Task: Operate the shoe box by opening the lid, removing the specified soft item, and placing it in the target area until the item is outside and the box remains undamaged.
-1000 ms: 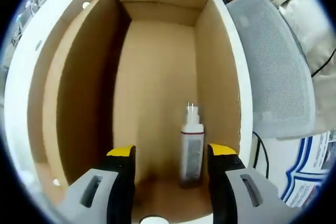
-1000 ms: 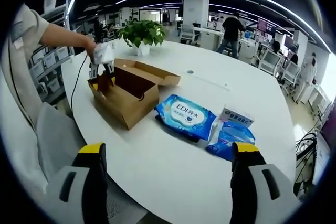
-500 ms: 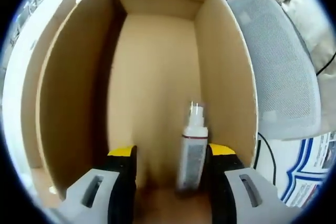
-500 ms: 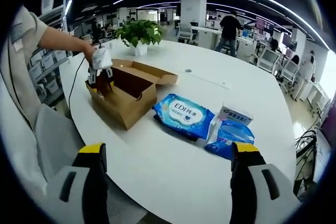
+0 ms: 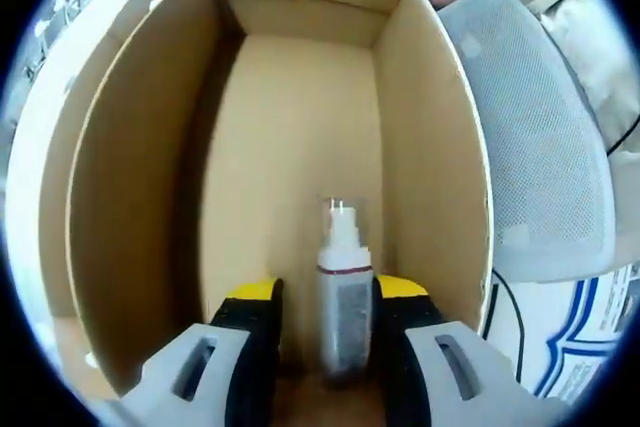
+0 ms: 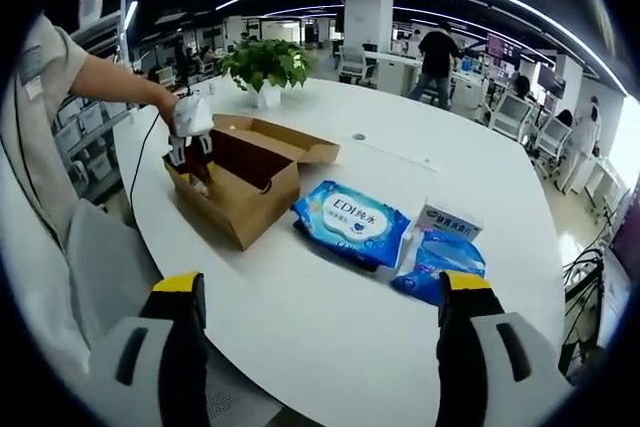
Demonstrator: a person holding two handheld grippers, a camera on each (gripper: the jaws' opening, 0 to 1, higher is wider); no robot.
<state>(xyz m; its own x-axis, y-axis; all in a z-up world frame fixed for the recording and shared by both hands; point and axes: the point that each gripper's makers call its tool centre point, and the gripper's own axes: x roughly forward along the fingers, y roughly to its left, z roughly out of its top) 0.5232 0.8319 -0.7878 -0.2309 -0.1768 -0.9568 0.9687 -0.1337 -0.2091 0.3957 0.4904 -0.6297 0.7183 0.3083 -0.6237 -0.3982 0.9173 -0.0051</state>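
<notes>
Inside the shoe box (image 5: pixel 290 147), at the 6 o'clock end of the left gripper view, the left claw (image 5: pixel 325 297) stands with its two yellow-tipped jaws drawn close on either side of a small bottle (image 5: pixel 342 302). The jaws appear to touch its sides, but firm contact cannot be confirmed, so whether the claw is clenched on it cannot be told. The bottle has a white cap and a dark label and stands upright on the box floor.

Task progress, as a judgement: the lid (image 6: pixel 300 142) is already open, folded back at the 1 o'clock side of the box in the right gripper view. The box shows no tears or crushing. Removal is at the grasp stage; the item is not yet outside.

Remaining steps: lift the item clear of the walls and set it on the tabletop (image 6: pixel 330 317).

In the right gripper view, the right claw (image 6: pixel 320 302) is released, jaws wide apart, hovering over the tabletop well away from the box. Blue wipe packs (image 6: pixel 352 219) lie on the tabletop at 3 o'clock from the box.
</notes>
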